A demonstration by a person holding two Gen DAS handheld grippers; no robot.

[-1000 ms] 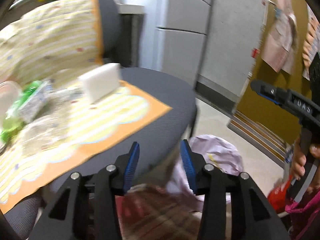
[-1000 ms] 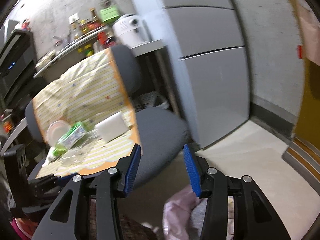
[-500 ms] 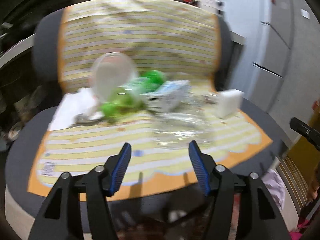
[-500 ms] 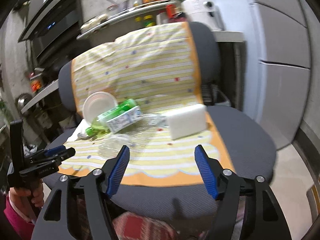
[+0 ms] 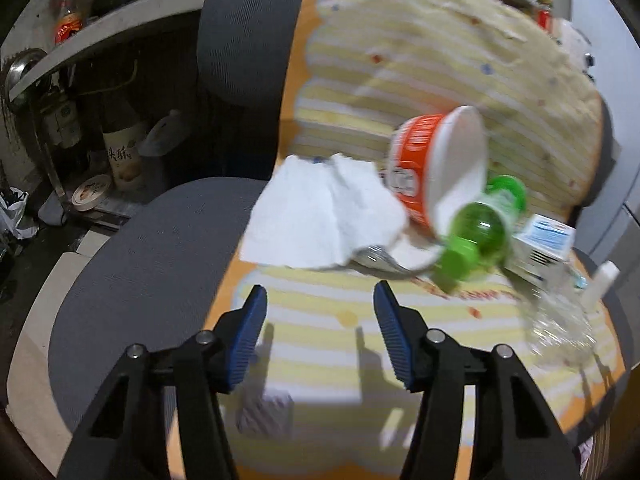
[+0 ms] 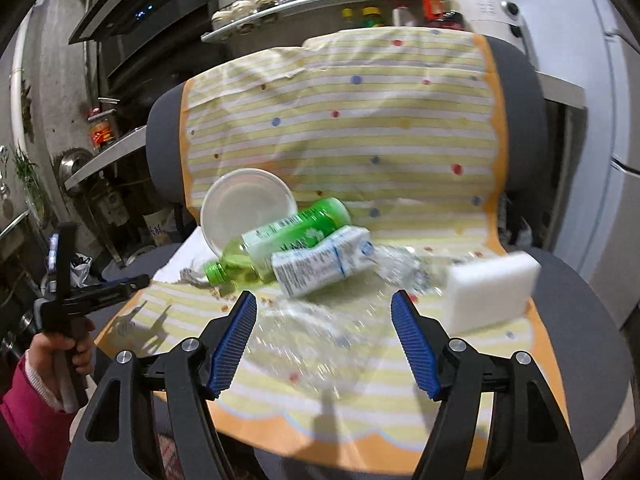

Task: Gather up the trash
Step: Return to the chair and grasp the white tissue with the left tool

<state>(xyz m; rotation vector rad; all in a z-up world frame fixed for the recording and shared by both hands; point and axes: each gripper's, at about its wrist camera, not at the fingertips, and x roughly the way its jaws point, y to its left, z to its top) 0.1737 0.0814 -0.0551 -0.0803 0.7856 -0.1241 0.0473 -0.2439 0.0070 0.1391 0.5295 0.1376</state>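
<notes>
Both views have swung from the floor to the chair seat (image 6: 576, 304); left gripper (image 5: 320, 300) nears the napkin (image 5: 320, 216), right gripper (image 6: 324, 306) the plastic wrap (image 6: 320, 328) (both agape, empty), so picking is about to begin.

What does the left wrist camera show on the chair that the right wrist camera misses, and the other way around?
Only the left wrist view shows the bowl's orange outside, a spread white napkin and a metal utensil poking out from under it. Only the right wrist view shows the white foam block face on, the crumpled clear plastic spread ahead of the open right gripper, and a hand holding the other gripper. Both show the green bottle, the crushed carton and the striped cloth.
</notes>
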